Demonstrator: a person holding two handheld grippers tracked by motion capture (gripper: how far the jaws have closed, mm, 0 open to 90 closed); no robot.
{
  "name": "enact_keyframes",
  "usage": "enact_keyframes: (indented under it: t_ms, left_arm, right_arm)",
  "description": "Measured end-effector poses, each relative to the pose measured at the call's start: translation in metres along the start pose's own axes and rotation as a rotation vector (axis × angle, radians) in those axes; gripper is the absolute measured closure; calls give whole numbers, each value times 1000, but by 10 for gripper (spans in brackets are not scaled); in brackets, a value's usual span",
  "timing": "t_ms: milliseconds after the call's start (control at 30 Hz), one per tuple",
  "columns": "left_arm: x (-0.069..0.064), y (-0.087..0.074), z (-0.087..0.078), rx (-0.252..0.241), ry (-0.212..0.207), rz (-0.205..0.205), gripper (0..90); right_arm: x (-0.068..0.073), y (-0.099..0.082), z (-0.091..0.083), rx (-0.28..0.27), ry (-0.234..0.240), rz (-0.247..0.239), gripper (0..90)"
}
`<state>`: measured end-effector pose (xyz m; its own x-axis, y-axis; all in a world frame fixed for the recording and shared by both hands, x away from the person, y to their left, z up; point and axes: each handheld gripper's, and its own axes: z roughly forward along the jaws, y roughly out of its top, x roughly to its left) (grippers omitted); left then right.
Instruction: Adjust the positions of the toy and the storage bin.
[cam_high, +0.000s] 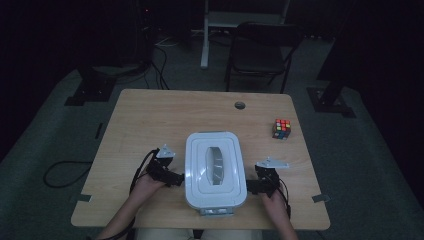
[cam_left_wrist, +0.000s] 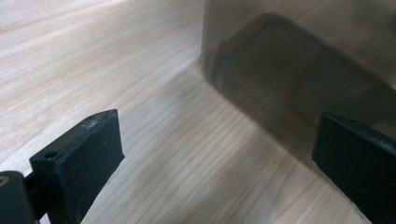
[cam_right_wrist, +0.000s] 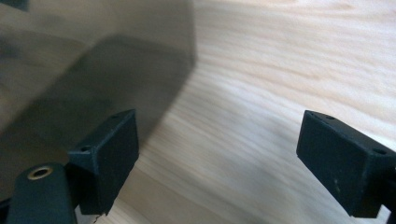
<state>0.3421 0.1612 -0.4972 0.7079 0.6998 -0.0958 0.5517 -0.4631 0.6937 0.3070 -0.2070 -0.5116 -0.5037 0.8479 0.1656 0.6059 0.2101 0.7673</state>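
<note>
White lidded container (cam_high: 215, 170): lower centre of frame, on worktop (cam_high: 150, 115). Left gripper (cam_high: 172, 176) and right gripper (cam_high: 251, 186) flank it, fingers spread wide, empty. Risk: uneven squeeze on smooth walls, container slipping or skewing.

I see my left gripper (cam_left_wrist: 212, 154) low over the wooden table (cam_left_wrist: 93, 60), jaws standing wide apart — nothing between them but bare wood grain. The grey wall of the box (cam_left_wrist: 299, 70) rises just ahead at upper right; the right-hand jaw sits close against it — contact I cannot tell.
</note>
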Motion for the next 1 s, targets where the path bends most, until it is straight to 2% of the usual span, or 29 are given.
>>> enact_keyframes:
  t_ms: [67, 100, 133, 167, 200, 300, 400, 433, 500, 633, 667, 700, 800, 900, 1000]
  left_arm:
    - [3, -4, 1, 21, 20, 14, 25]
    - [6, -8, 0, 23, 24, 12, 25]
    - [6, -8, 0, 23, 24, 12, 25]
    - [10, -12, -2, 14, 24, 5, 25]
    - [10, -12, -2, 14, 24, 5, 26]
    - [21, -20, -7, -3, 38, -19, 25]
    - [26, -25, -11, -14, 47, -25, 25]
    - [30, -27, -13, -18, 56, -32, 25]
    - [33, -31, -16, -9, 83, -44, 26]
    - [38, -37, -24, -25, 88, -70, 26]
    - [42, -41, -30, -32, 105, -67, 26]
    - [43, -43, -33, -27, 113, -65, 26]
    - [49, -50, -41, -37, 122, -71, 25]
    - [54, -58, -50, -35, 146, -61, 26]
    - [61, -70, -60, -51, 147, -71, 26]
  right_arm:
    - [-7, -4, -1, 13, -30, 26, 129]
    - [-13, -7, -1, 21, -89, 33, 129]
    - [-13, -7, -1, 21, -89, 33, 129]
    - [-22, -8, -2, 24, -107, 48, 129]
    - [-22, -8, -2, 24, -107, 48, 129]
    - [-38, -7, -7, 0, -125, 80, 128]
    - [-46, -4, -9, -6, -139, 81, 124]
    - [-50, -3, -9, -9, -136, 81, 123]
    - [-59, 0, -11, -15, -90, 89, 116]
    - [-70, 4, -11, -30, -91, 94, 115]
    - [-74, 7, -11, -36, -100, 96, 116]
    - [-84, 13, -11, -58, -123, 107, 115]
    - [-96, 21, -13, -87, -127, 122, 115]
    - [-107, 31, -15, -117, -159, 131, 115]
    - [-119, 43, -17, -147, -215, 144, 115]
